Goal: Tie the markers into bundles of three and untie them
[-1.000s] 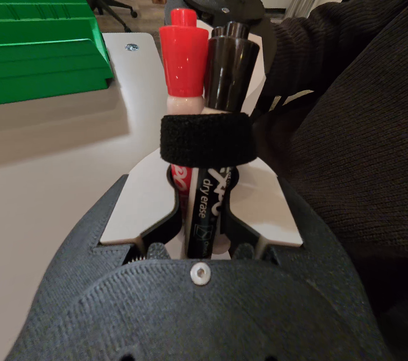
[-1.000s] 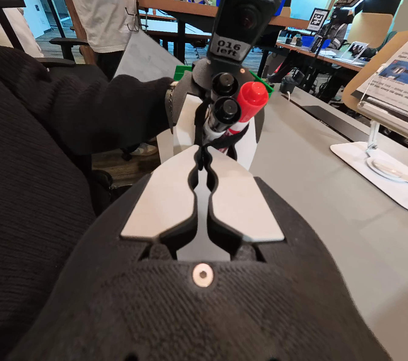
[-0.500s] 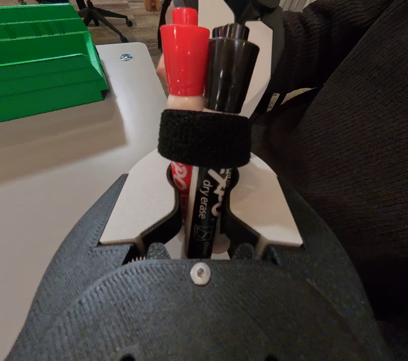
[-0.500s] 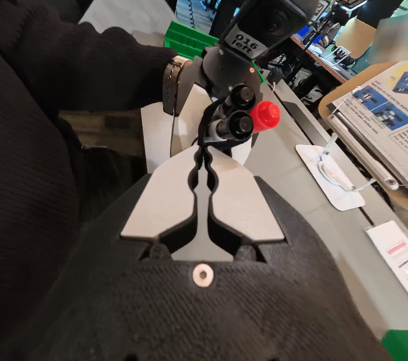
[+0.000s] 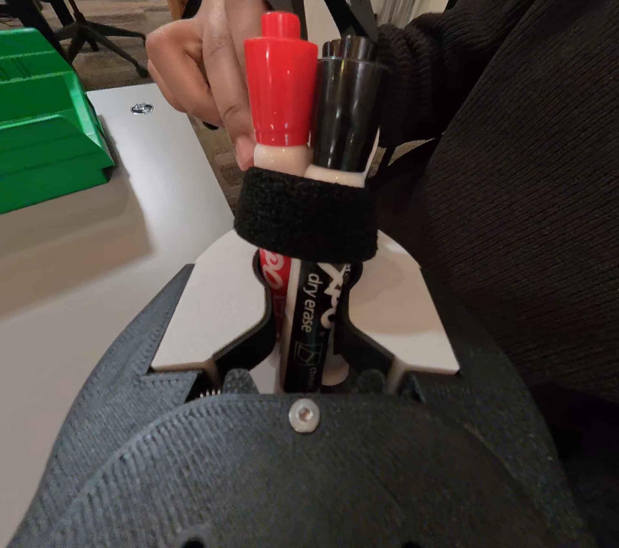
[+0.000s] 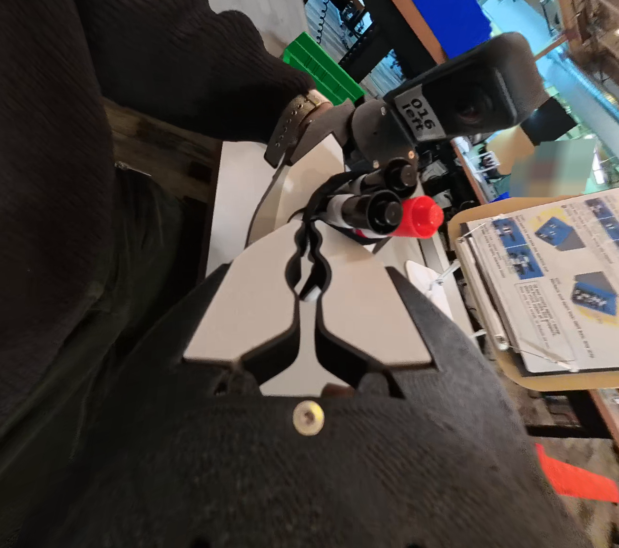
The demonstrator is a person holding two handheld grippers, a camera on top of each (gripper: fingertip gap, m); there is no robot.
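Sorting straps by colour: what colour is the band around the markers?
Black, a fuzzy fabric strap; clearest in the left wrist view.

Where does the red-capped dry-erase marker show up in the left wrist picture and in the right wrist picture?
Left wrist view: the red-capped dry-erase marker stands centre, left side of the bundle, above the black fabric strap.
Right wrist view: the marker is right of centre, cap end toward the camera, beside two black caps.
Shared landmark: the green plastic bin.

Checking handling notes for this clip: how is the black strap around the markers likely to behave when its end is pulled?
The black strap looks like soft fuzzy fabric, so probably floppy and light. The right gripper pinches its thin free end, which bends between the fingers, so it likely follows a pull. Wrapped snugly around the markers, it may tug them.
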